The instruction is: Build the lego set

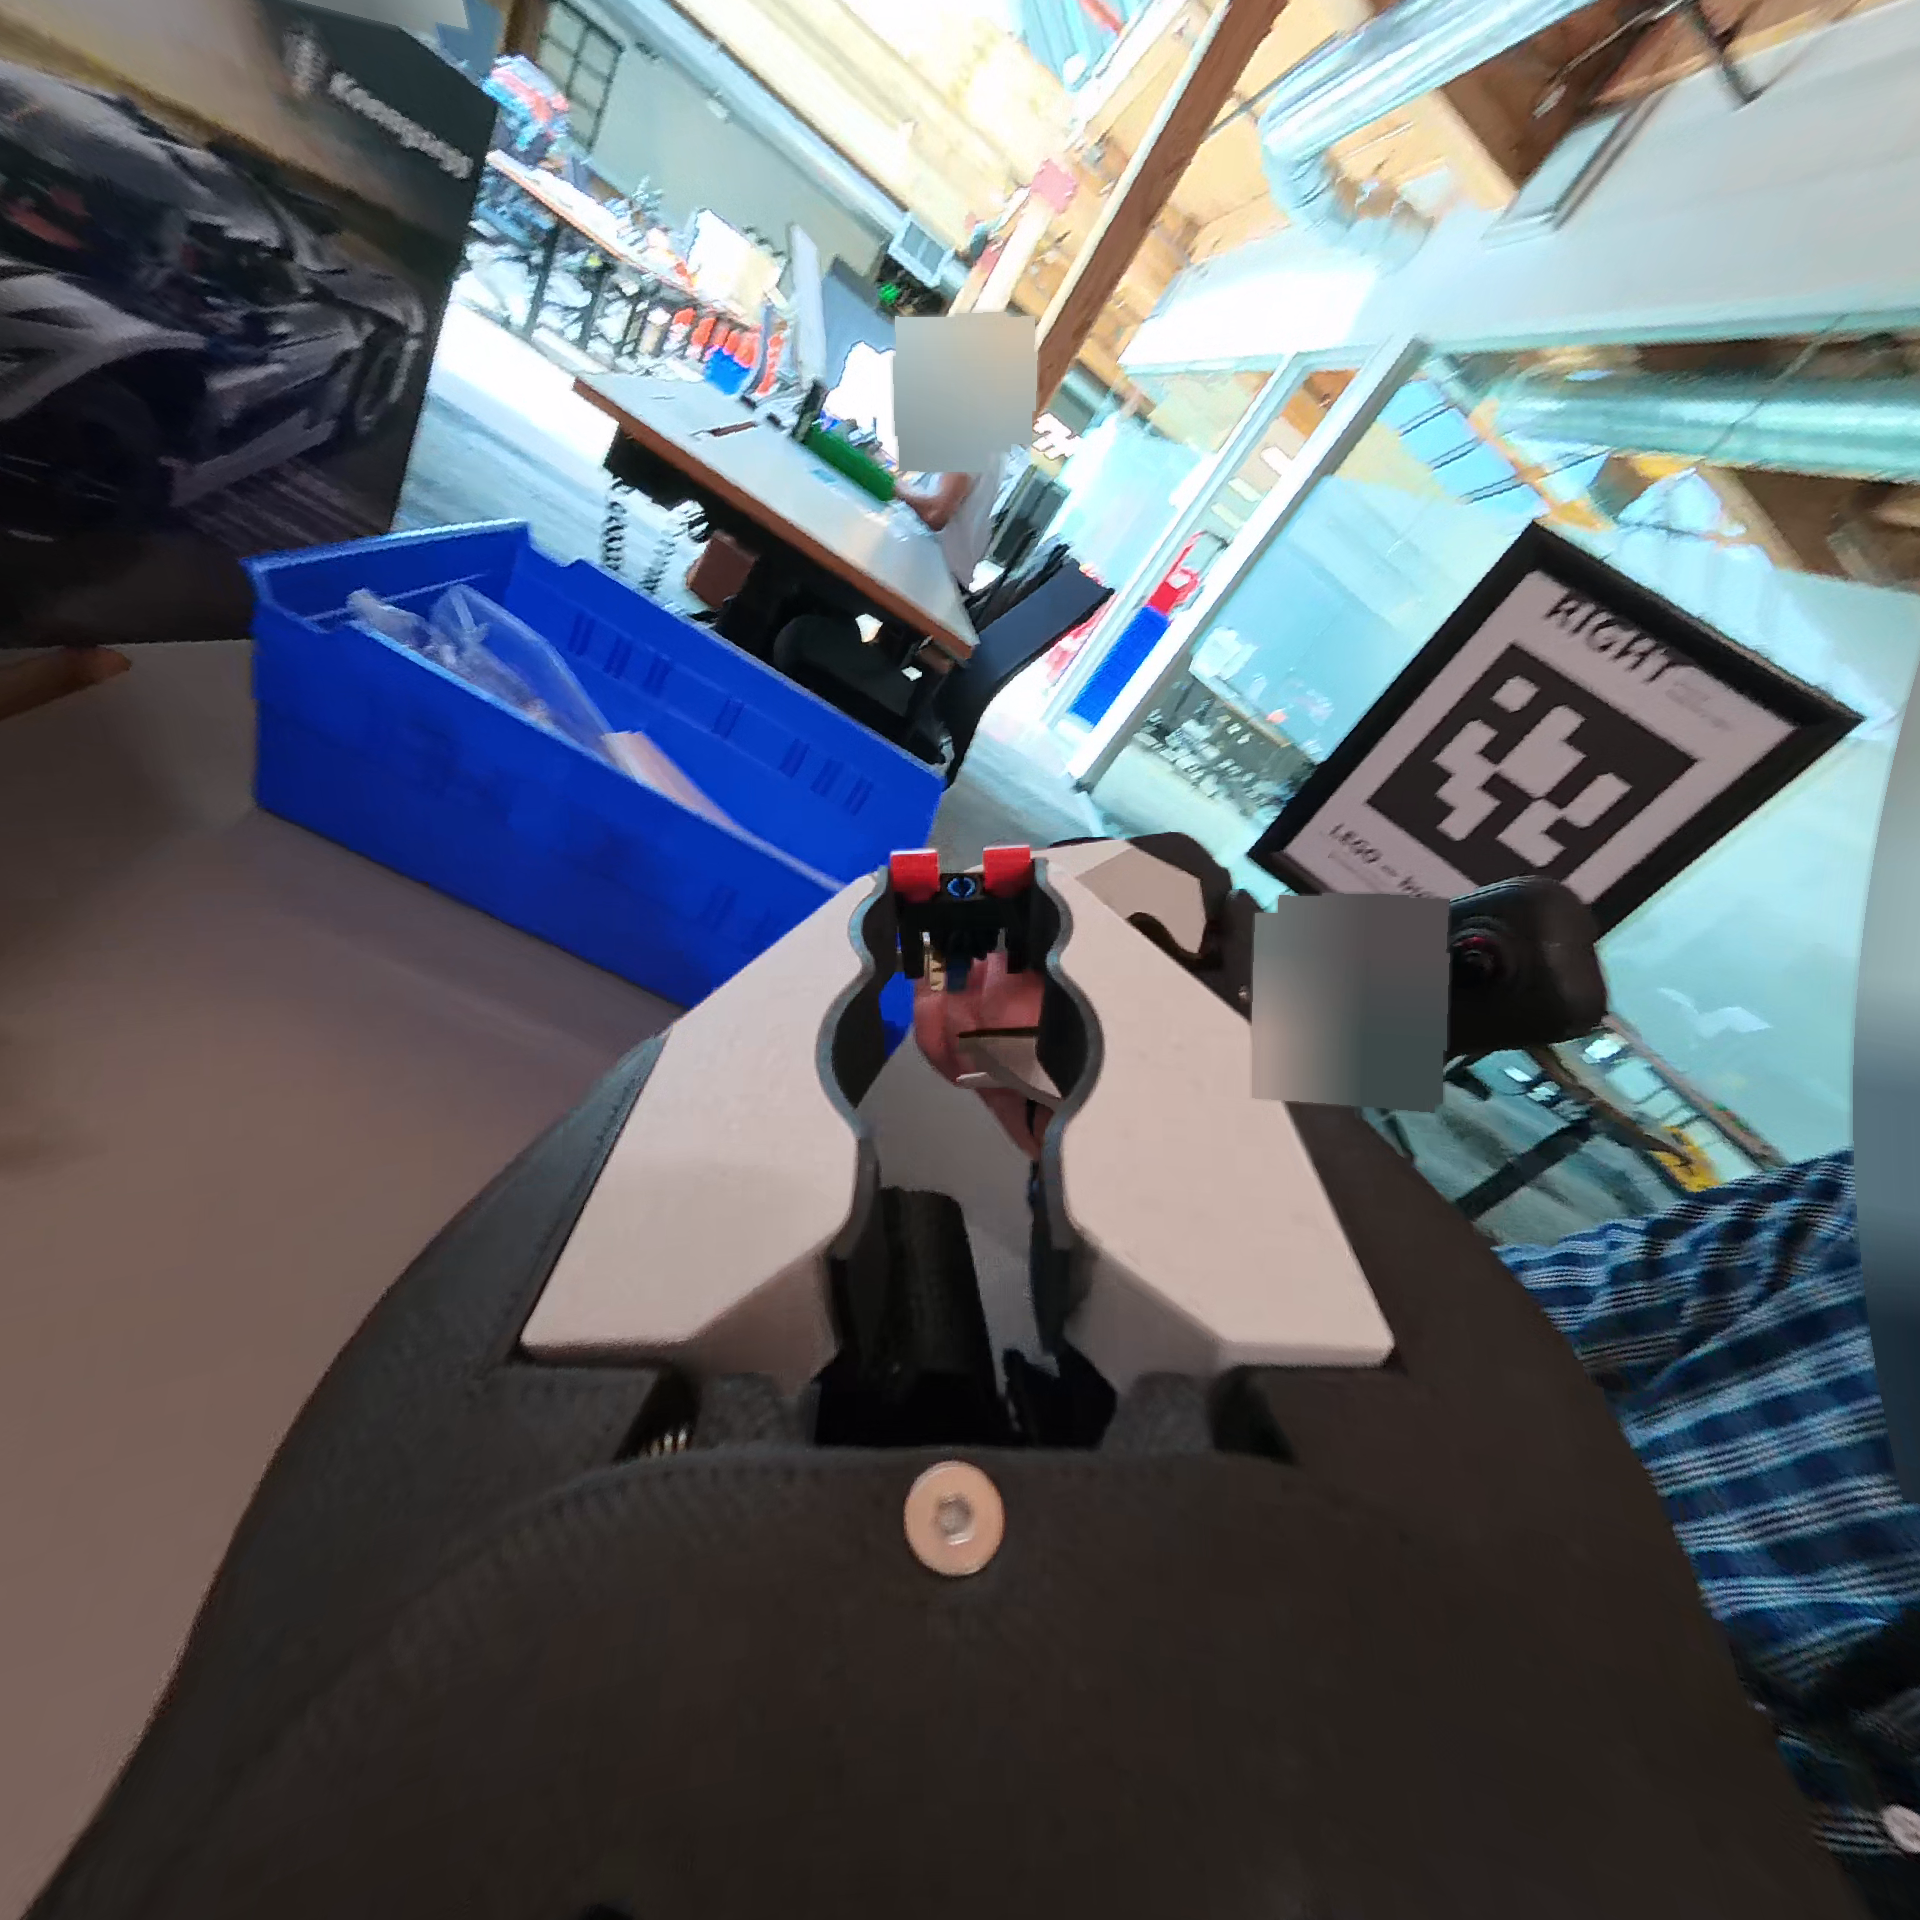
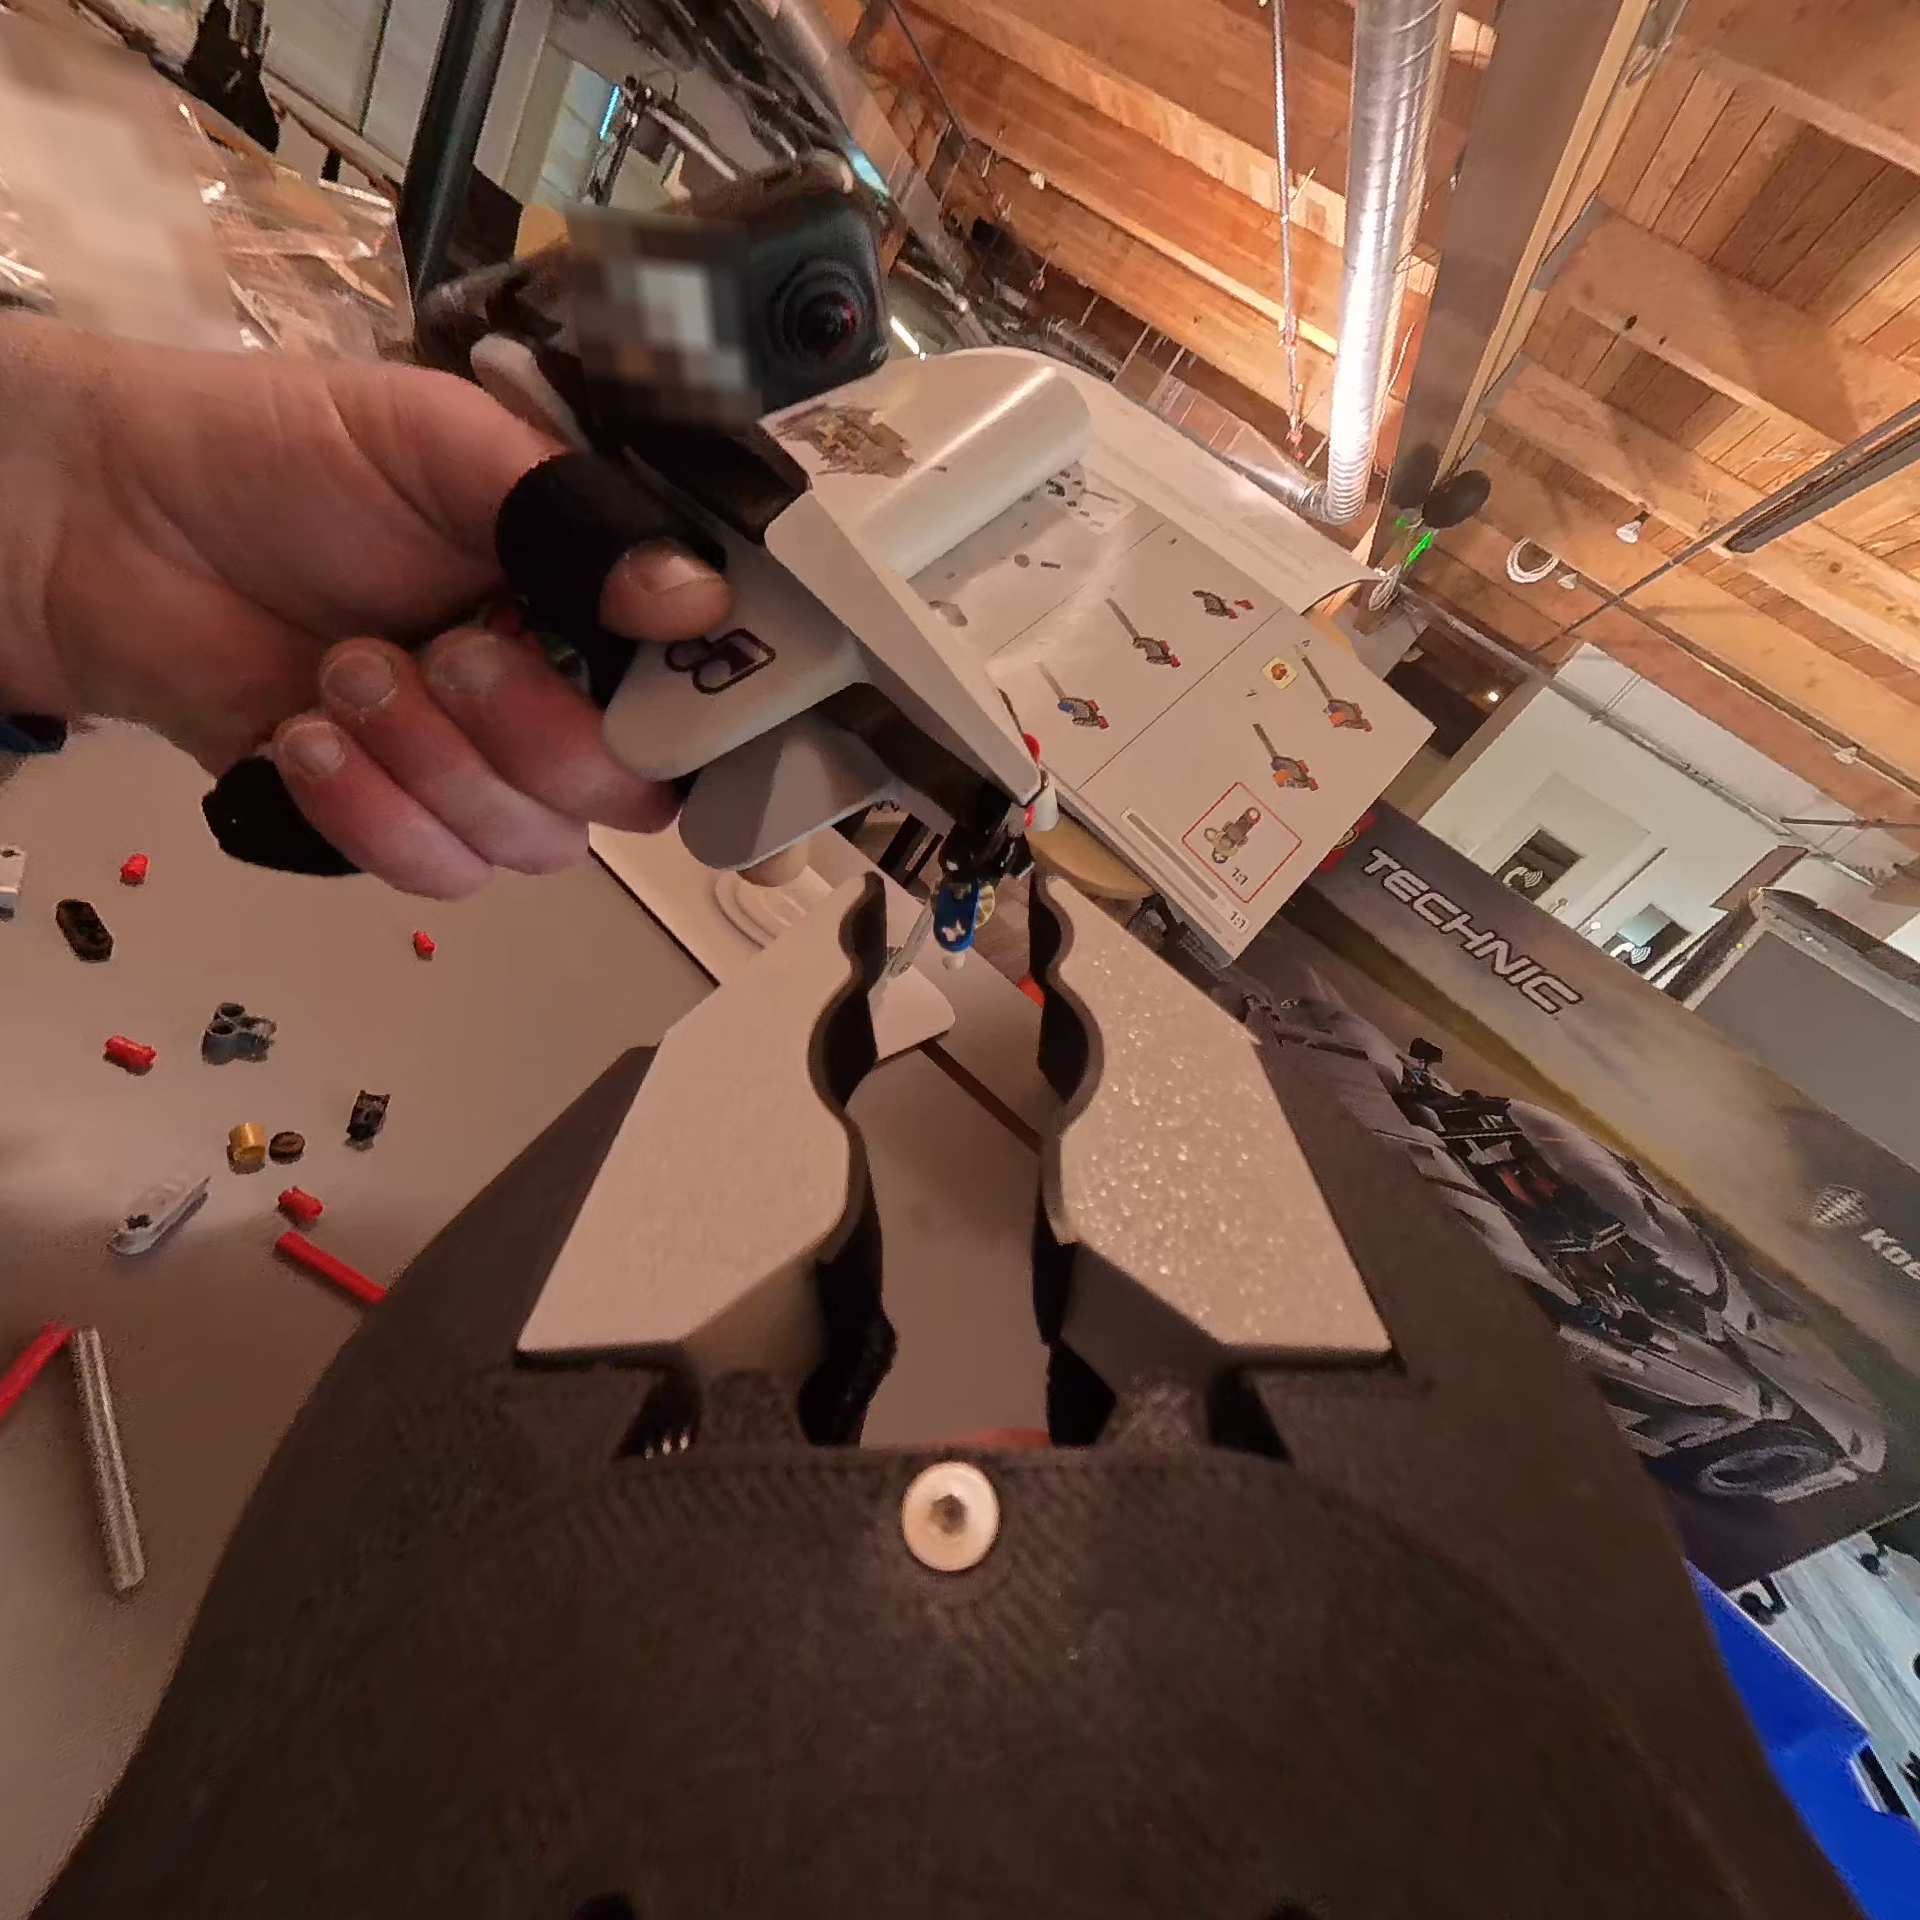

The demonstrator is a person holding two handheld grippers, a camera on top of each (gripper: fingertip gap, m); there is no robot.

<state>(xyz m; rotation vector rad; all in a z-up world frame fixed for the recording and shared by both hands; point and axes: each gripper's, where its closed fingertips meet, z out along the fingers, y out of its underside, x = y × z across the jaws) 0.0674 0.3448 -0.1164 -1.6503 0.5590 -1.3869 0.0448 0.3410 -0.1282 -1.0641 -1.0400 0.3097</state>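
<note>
My left gripper [image 1: 961, 896] is shut on a small black lego assembly [image 1: 958, 920] with two red pieces on top and a blue pin in the middle. In the right wrist view a hand holds the left gripper [image 2: 1023, 805] tilted down, with the assembly [image 2: 982, 847] hanging from its tips. A blue piece [image 2: 956, 916] at the assembly's lower end sits in the gap between my right gripper's fingertips. My right gripper [image 2: 956, 909] is open, and its jaws stand apart on either side of the blue piece without visibly touching it.
Loose pieces lie on the table at left: red pins [image 2: 130, 1051], black and gold bits [image 2: 246, 1141], a red axle [image 2: 327, 1268] and a grey axle [image 2: 106, 1455]. An open instruction booklet [image 2: 1195, 675] and the set's box [image 2: 1558, 1143] stand behind. A blue bin [image 1: 520, 748] holds bags. The grippers are tip to tip, or close to it.
</note>
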